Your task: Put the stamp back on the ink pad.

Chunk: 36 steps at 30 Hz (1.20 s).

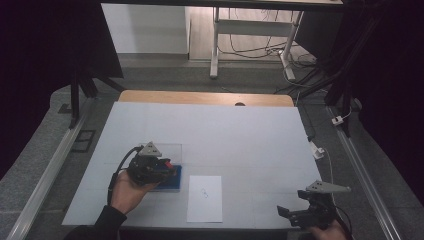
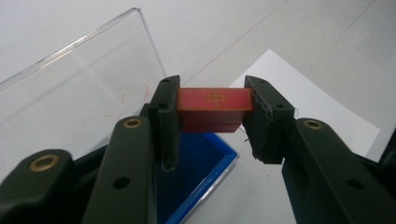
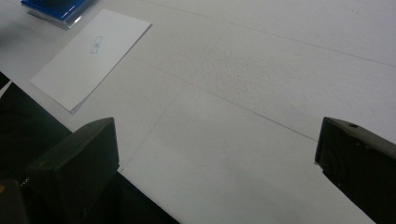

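From the high view, I see my left hand (image 1: 127, 192) coming in over the near edge of the white-covered bench (image 1: 240, 135), toward its near-left corner, palm wrapped under the left gripper (image 1: 167, 167). The gripper points across the bench toward the right edge and sits over the shallow blue plastic tray (image 1: 172, 182), which has a clear plastic lid (image 1: 170, 150) standing open behind it. Just right of the tray lies a white paper sheet with a small printed mark (image 1: 205, 198), close to the near edge. My right gripper (image 1: 284, 212) is held low at the near-right corner, well apart from the tray, aimed left toward the sheet.

In the left gripper view, the fingers (image 2: 166, 116) pinch a small red rectangular block with a gold symbol on its face (image 2: 215, 109), one finger on each end. The block hangs above the blue tray (image 2: 201, 163), with the clear lid (image 2: 79, 79) to the left and the paper sheet (image 2: 322, 107) beyond it.

In the right gripper view, the fingers (image 3: 79, 154) are spread wide with nothing between them, over bare bench (image 3: 261, 84). The paper sheet (image 3: 91, 56) and a corner of the tray (image 3: 58, 8) lie farther off.
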Each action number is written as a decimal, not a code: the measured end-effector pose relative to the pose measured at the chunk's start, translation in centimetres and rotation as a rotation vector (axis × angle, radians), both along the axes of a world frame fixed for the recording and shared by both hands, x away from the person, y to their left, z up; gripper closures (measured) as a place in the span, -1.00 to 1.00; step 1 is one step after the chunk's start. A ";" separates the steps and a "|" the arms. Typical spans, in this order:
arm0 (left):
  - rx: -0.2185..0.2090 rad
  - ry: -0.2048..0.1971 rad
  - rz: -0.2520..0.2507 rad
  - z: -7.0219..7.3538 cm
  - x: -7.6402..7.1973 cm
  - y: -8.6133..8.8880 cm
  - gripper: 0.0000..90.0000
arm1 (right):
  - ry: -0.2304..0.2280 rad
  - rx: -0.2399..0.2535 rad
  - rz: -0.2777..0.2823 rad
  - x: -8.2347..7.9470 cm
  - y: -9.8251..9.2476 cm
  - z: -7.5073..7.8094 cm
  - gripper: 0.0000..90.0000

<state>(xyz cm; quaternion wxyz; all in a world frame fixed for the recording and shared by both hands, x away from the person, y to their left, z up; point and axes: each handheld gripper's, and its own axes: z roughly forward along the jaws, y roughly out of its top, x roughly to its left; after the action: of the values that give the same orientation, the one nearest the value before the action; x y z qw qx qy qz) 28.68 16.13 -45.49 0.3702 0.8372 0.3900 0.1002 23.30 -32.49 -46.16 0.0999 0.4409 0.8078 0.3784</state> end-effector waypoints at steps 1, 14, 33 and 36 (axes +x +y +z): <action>-0.002 0.000 0.002 0.0 0.0 0.1 0.29 | 0.001 0.000 0.001 0.0 0.0 0.0 -1.00; 0.009 0.014 0.051 -0.7 0.7 1.3 0.29 | 0.001 0.000 0.004 0.0 0.1 0.0 -1.00; 0.095 0.046 0.098 -2.9 1.3 2.2 0.29 | -0.001 -0.001 0.006 0.0 0.0 0.0 -1.00; 0.110 0.054 0.093 -3.3 1.4 2.0 0.29 | -0.001 0.000 0.005 0.0 0.0 0.0 -1.00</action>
<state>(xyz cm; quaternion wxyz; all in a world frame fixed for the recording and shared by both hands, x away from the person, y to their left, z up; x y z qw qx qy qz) 30.04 18.15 -48.79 0.3081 0.8396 0.4320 0.1159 23.29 -32.45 -46.15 0.0994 0.4385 0.8090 0.3787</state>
